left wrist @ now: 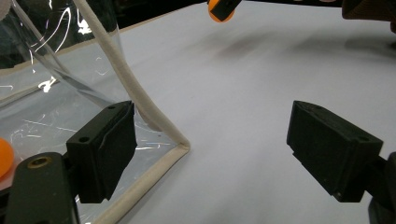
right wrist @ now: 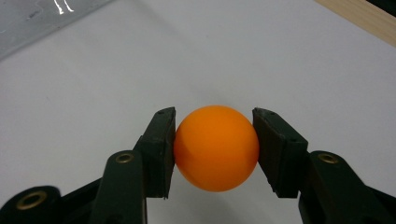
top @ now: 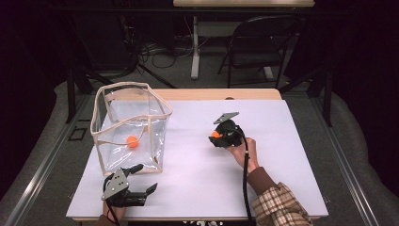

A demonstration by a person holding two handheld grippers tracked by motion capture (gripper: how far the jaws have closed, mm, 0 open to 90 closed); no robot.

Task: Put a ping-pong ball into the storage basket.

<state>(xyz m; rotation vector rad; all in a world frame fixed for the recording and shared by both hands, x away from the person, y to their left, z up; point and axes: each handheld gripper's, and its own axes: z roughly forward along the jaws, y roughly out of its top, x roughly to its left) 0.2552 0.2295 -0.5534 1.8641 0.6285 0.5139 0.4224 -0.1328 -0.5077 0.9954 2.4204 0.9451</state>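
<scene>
My right gripper [right wrist: 215,115] is shut on an orange ball [right wrist: 215,147], both pads pressing its sides above the white sheet. In the high view that gripper [top: 214,138] and its ball [top: 215,134] are right of the table's middle. A clear bag with cream trim [top: 123,90] stands open at the left, with a second orange ball [top: 132,141] lying inside it. My left gripper [top: 147,177] rests at the bag's near corner, open. Its left jaw stands beside the bag's trim [left wrist: 154,122], with nothing between the jaws. The second ball [left wrist: 3,156] shows through the plastic there.
A white sheet [top: 263,188] covers the wooden table [top: 216,94]. A black folding chair [top: 256,47] and a white table leg [top: 195,47] stand behind it, with cables on the floor. Dark padded ground flanks both sides of the table.
</scene>
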